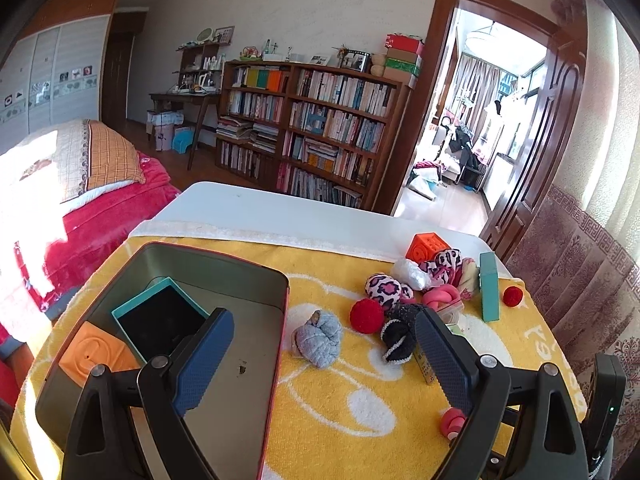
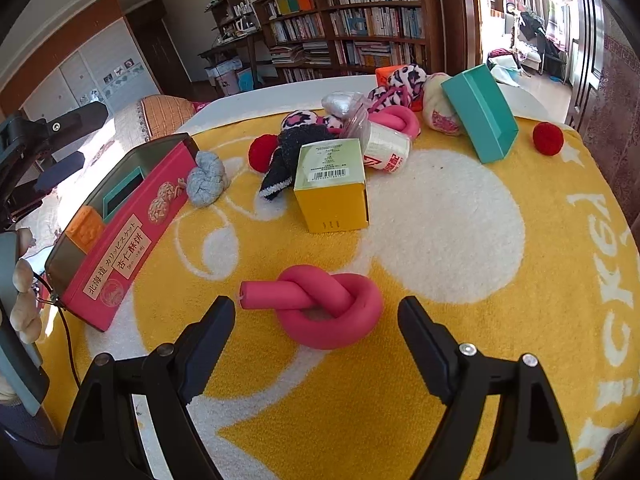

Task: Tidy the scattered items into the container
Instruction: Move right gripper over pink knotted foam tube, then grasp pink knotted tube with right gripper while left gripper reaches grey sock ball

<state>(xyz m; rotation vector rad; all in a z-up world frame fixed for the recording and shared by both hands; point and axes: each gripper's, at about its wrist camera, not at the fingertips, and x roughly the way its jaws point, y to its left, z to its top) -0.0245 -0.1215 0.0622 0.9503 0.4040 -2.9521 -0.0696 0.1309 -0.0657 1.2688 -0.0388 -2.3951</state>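
Note:
A red biscuit tin [image 1: 256, 276], the container, stands open at the left with a teal box [image 1: 160, 320] and an orange cube [image 1: 96, 356] inside. My left gripper [image 1: 324, 318] hangs open over the tin's right wall, holding nothing; a grey sock bundle [image 1: 318, 336] lies just beyond it. A pink knotted foam tube [image 2: 328, 308] lies on the yellow towel [image 2: 460, 340]. My right gripper [image 2: 316, 304] is open just above it, one finger on each side, the pads not touching it. The tin [image 2: 120, 240] sits to its left.
Beyond the knot stand a yellow carton [image 2: 332, 196], a black sock [image 2: 288, 156], a white cup [image 2: 386, 146], a second pink knot [image 2: 398, 120], leopard-print bundles [image 2: 406, 78], a tilted teal box [image 2: 480, 120] and two red pompoms [image 2: 548, 138]. The table's far edge borders a bed and bookshelf.

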